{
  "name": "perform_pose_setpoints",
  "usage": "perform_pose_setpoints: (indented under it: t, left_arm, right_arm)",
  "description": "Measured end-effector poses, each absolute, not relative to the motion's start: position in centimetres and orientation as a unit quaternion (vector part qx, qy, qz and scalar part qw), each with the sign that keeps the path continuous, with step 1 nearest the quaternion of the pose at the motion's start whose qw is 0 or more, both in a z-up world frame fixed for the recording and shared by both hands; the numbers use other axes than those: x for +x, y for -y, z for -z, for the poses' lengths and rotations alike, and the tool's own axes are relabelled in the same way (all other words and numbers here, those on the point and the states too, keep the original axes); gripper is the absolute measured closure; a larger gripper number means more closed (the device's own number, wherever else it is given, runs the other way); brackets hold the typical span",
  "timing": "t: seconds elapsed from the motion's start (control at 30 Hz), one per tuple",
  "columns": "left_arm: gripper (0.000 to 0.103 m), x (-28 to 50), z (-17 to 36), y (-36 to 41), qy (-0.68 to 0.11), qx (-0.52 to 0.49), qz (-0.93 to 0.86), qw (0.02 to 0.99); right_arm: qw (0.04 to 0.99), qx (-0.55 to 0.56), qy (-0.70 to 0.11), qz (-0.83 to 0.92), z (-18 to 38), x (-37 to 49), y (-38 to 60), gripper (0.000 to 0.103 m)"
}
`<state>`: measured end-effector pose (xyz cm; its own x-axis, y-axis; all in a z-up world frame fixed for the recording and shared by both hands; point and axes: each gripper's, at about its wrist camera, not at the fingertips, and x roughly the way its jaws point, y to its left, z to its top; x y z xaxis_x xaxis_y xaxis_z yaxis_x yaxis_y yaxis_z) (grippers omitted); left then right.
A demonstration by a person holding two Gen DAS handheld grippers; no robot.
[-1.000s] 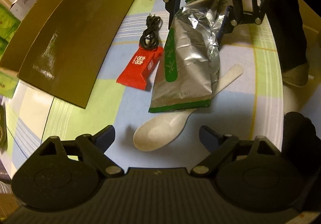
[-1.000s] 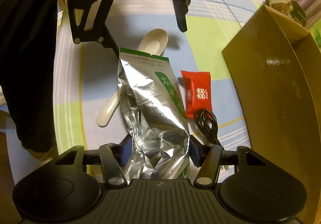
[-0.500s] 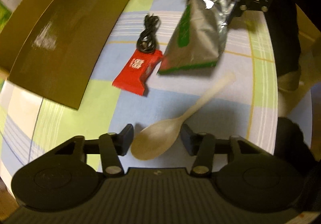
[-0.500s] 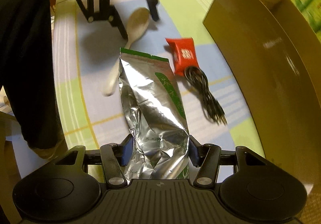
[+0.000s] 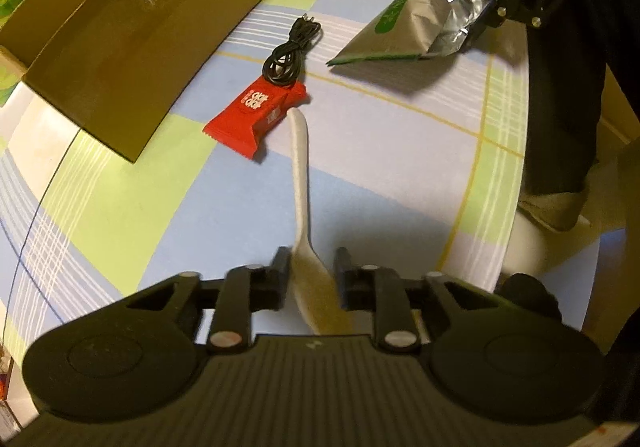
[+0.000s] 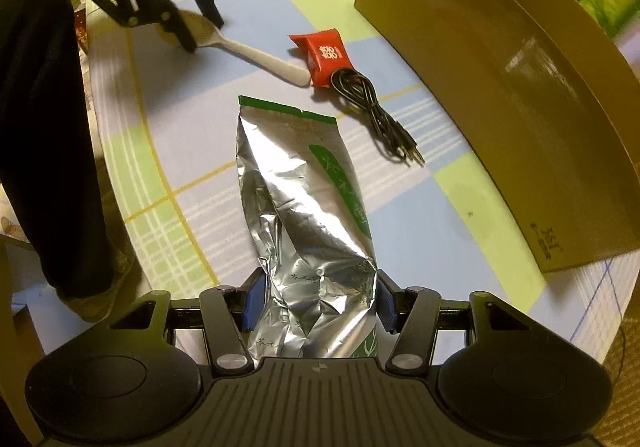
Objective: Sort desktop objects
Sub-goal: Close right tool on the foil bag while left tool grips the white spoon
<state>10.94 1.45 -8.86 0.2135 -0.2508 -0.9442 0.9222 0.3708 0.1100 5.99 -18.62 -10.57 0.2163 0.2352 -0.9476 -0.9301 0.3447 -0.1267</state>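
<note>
Foil pouch (image 6: 304,207) pinched in right claw (image 6: 318,299); left claw (image 5: 310,271) grasps the spoon (image 5: 302,183) bowl

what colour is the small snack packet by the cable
Red with white print; the snack packet shows best in the left wrist view.

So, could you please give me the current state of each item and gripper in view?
left gripper: shut on the spoon's bowl.
spoon: gripped, handle tip by the red packet.
right gripper: shut on the foil bag.
foil bag: held by one crumpled end, lifted.
red packet: lying flat on the tablecloth.
black cable: coiled, one end on the red packet.
cardboard box: open-topped.
</note>
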Motion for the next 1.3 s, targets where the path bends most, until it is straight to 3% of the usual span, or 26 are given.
perform_pose_setpoints:
  t: [0.07, 0.43, 0.6, 1.3]
  left_arm:
    - [0.071, 11.0, 8.8, -1.9, -0.459, 0.365, 0.422, 0.692]
    - [0.071, 10.7, 9.0, -2.6, -0.474, 0.363, 0.398, 0.697]
    - [0.075, 10.6, 9.0, -2.3, -0.471, 0.368, 0.406, 0.692]
    - [0.075, 9.0, 6.8, -2.7, -0.455, 0.315, 0.401, 0.73]
  right_arm:
    - [0.684, -0.376, -0.457, -0.425, 10.5, 5.9, 19.0, 0.051]
    - [0.696, -0.363, -0.456, -0.419, 10.6, 5.7, 19.3, 0.051]
    - [0.699, -0.36, -0.456, -0.418, 10.6, 5.7, 19.4, 0.051]
    - [0.717, -0.323, -0.461, -0.413, 10.0, 5.4, 20.0, 0.052]
